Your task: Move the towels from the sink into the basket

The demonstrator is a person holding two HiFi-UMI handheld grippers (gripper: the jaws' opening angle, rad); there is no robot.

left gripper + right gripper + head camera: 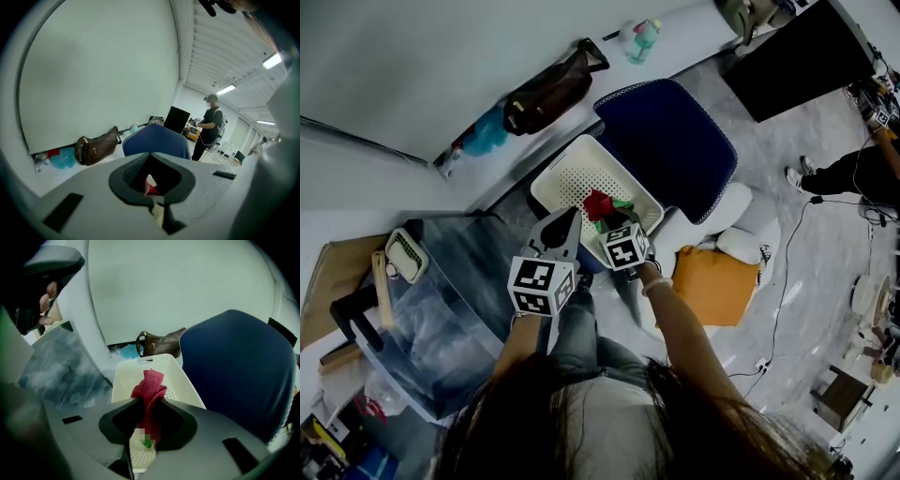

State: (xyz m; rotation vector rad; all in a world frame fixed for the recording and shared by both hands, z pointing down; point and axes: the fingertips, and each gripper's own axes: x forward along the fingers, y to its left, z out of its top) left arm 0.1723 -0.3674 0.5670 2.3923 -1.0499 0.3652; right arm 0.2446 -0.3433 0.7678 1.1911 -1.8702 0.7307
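Observation:
In the head view my right gripper is shut on a red towel, which hangs over the white perforated basket. A bit of green cloth shows beside the red. In the right gripper view the red towel sticks up out of the pinched jaws of the right gripper, above the basket. My left gripper hovers just to the left, at the basket's near edge, shut with nothing in it. The grey see-through sink lies to the lower left.
A blue chair stands right behind the basket, with an orange cushion to its lower right. A brown bag and teal cloth lie along the wall. A person stands far off near a dark screen.

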